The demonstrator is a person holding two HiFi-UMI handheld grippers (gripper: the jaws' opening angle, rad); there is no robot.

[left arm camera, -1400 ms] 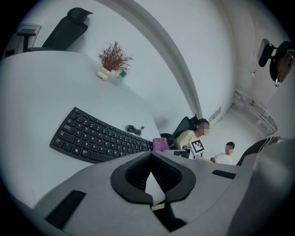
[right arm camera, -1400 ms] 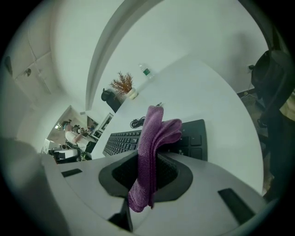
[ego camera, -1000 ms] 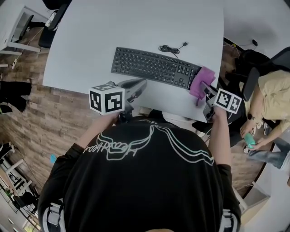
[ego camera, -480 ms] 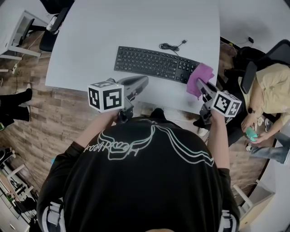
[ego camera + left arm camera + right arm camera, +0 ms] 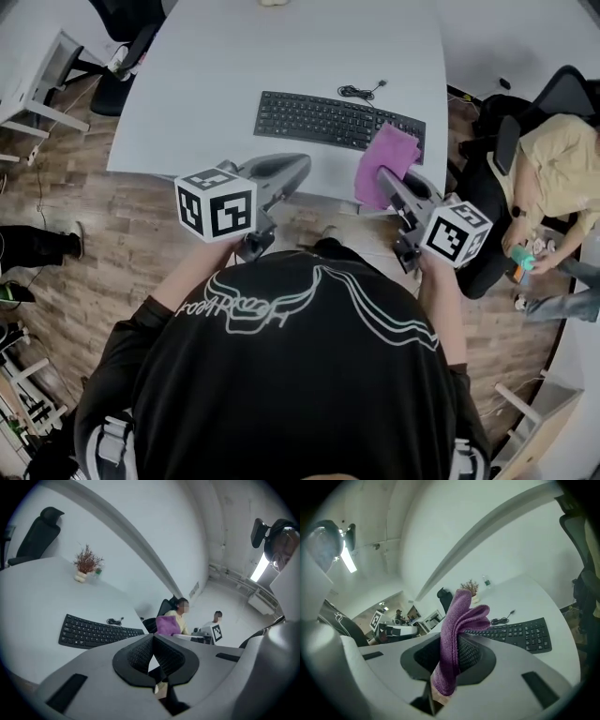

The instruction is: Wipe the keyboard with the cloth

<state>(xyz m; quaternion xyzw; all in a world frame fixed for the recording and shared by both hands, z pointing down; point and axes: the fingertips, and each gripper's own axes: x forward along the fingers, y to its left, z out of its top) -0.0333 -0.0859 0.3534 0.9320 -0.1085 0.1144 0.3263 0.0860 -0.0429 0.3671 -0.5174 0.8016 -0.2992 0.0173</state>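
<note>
Here the white table point(image 5: 234, 75) fills the upper part of the head view, and the black keyboard point(image 5: 333, 120) lies flat on it, toward its right side. A seated person point(image 5: 562, 164) in a yellow shirt is beside the table's right edge. The left gripper point(image 5: 300, 164) is at the near edge of the table, in front of the keyboard and apart from it; in its own view its jaws are pressed together with nothing between them. The right gripper point(image 5: 382, 173) is at the near right edge, and its jaws are closed on the purple cloth point(image 5: 386, 159). The cloth stands up out of the jaws, and its far end reaches the keyboard's right end; I cannot tell if it touches the keys. The keyboard's coiled cable point(image 5: 361, 92) lies just behind it. A small dried plant point(image 5: 86, 563) stands far back on the table.
</note>
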